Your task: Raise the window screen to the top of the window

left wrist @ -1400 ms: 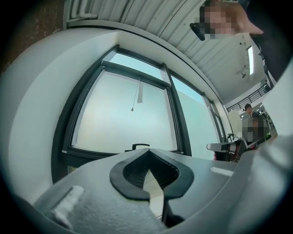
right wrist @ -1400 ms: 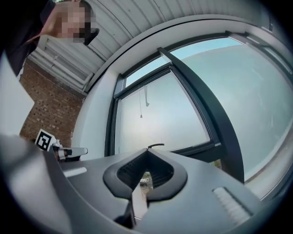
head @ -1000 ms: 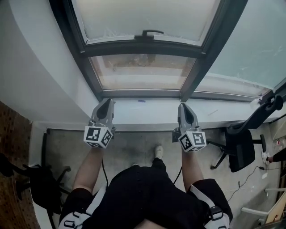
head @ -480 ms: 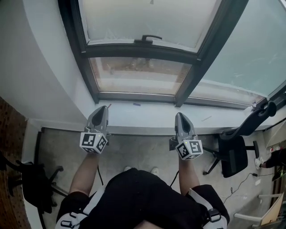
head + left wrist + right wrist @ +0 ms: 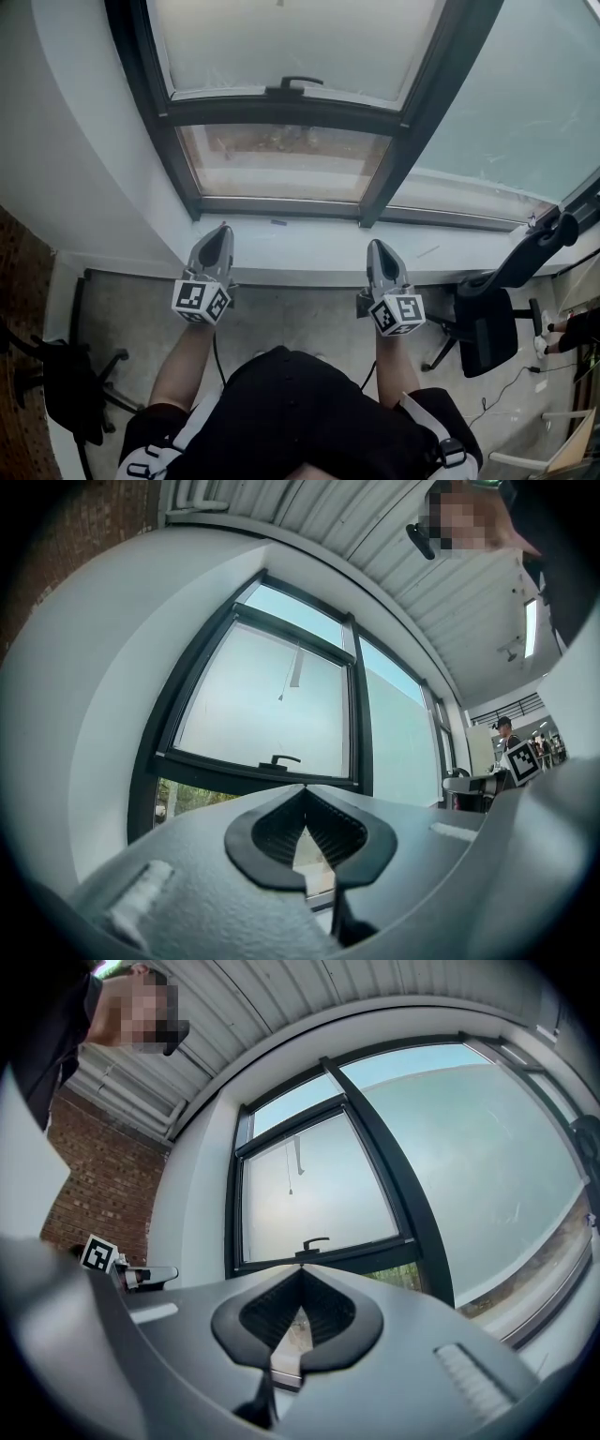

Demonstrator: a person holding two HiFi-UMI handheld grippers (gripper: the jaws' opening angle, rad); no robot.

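Note:
The window screen (image 5: 291,42) is a frosted panel in a dark frame. Its bottom bar (image 5: 281,108) carries a small black handle (image 5: 292,84), with clear glass (image 5: 281,159) below it. The handle shows again in the left gripper view (image 5: 279,759) and the right gripper view (image 5: 315,1242). My left gripper (image 5: 223,230) and right gripper (image 5: 378,247) hang side by side over the white sill (image 5: 300,246), well below the handle and touching nothing. The left gripper's jaws (image 5: 304,789) are shut and empty, and so are the right gripper's jaws (image 5: 300,1271).
A thick dark mullion (image 5: 412,103) divides the window from a large fixed pane (image 5: 525,103) on the right. A black office chair (image 5: 497,309) stands at right, another chair (image 5: 66,384) at left by a brick wall (image 5: 14,281). A thin pull cord (image 5: 293,667) hangs behind the screen.
Both grippers now sit slightly farther back from the window's bottom rail, toward my body. The shoe seen on the floor earlier is out of view. Both stay shut.

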